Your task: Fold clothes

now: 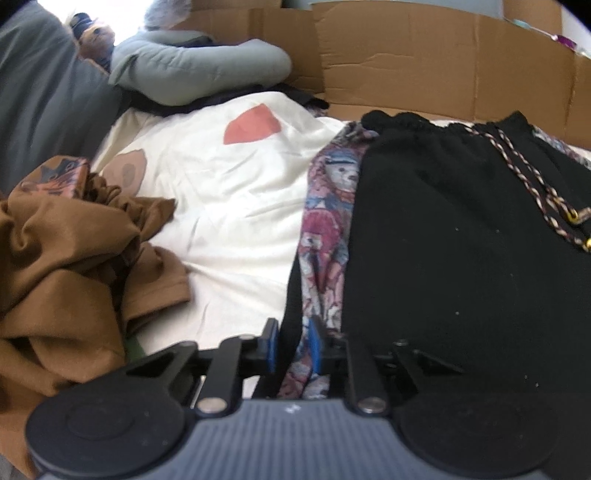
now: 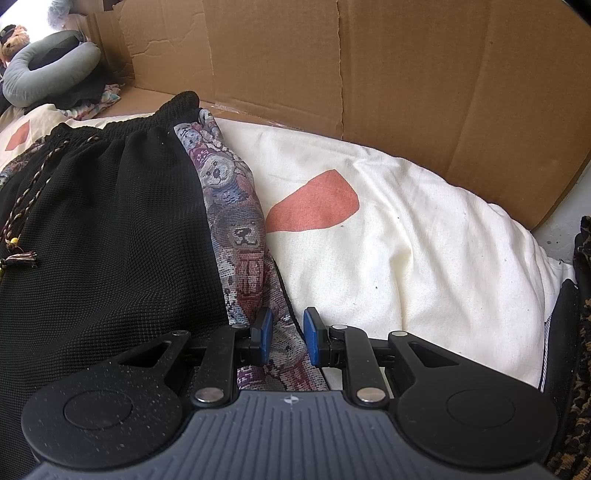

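Black knit shorts [image 1: 443, 240] with a teddy-bear patterned side panel [image 1: 328, 206] and a braided drawstring [image 1: 535, 188] lie flat on a cream bedcover [image 1: 229, 192]. My left gripper [image 1: 293, 345] sits at the shorts' left edge, its blue pads closed narrowly on the black edge and patterned strip. In the right wrist view the same shorts [image 2: 110, 221] fill the left side, with the other patterned panel [image 2: 240, 236] along their right edge. My right gripper [image 2: 287, 336] has its pads pressed on that panel's lower end.
A crumpled brown garment [image 1: 74, 258] lies left of the shorts. Cardboard walls [image 2: 406, 74] stand behind the bedcover [image 2: 424, 240]. A grey neck pillow [image 1: 192, 70] and a teddy toy [image 1: 92, 33] sit at the far left. Leopard-print fabric [image 2: 583, 332] shows at the right edge.
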Demonstrator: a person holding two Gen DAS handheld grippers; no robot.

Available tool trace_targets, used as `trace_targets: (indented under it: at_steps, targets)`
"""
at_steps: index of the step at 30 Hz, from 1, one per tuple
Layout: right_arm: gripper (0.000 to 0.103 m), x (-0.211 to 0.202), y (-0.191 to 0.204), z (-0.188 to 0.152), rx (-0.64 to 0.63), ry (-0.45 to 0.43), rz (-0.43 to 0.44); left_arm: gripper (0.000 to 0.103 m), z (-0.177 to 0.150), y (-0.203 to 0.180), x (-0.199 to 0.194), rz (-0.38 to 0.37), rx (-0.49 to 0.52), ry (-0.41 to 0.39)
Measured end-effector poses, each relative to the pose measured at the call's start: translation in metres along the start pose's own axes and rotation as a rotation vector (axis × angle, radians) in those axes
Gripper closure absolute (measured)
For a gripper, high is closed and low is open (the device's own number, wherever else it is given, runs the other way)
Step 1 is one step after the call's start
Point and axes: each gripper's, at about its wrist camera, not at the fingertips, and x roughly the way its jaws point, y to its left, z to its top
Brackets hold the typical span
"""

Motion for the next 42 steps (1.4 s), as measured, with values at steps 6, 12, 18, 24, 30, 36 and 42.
trace_targets:
  at_steps: [6, 12, 18, 24, 30, 36, 42]
  targets:
    - [0.078, 0.000, 0.000, 0.000, -0.002, -0.001, 0.002, 0.086, -0.001, -0.002, -0.004, 0.001, 0.038, -0.023]
    - [0.078, 0.000, 0.001, -0.001, -0.006, -0.002, -0.001, 0.086, -0.001, -0.008, -0.002, 0.008, 0.101, -0.027]
    - [0.078, 0.001, 0.001, 0.000, -0.008, -0.002, 0.000, 0.088, -0.003, -0.011, 0.001, 0.003, 0.124, -0.021]
    - [0.078, 0.001, 0.001, 0.000, -0.008, -0.002, 0.000, 0.093, -0.004, -0.005, 0.004, -0.034, 0.076, -0.006]
    - [0.078, -0.001, 0.000, 0.001, -0.004, -0.002, 0.004, 0.101, 0.001, -0.001, -0.001, -0.001, 0.064, -0.005]
    - [0.099, -0.002, -0.001, 0.002, -0.030, 0.002, 0.008, 0.102, 0.006, 0.017, -0.003, 0.054, 0.036, -0.014]
    - [0.102, -0.006, 0.001, 0.005, -0.072, -0.008, -0.045, 0.101, 0.005, 0.017, 0.009, 0.069, 0.023, 0.027]
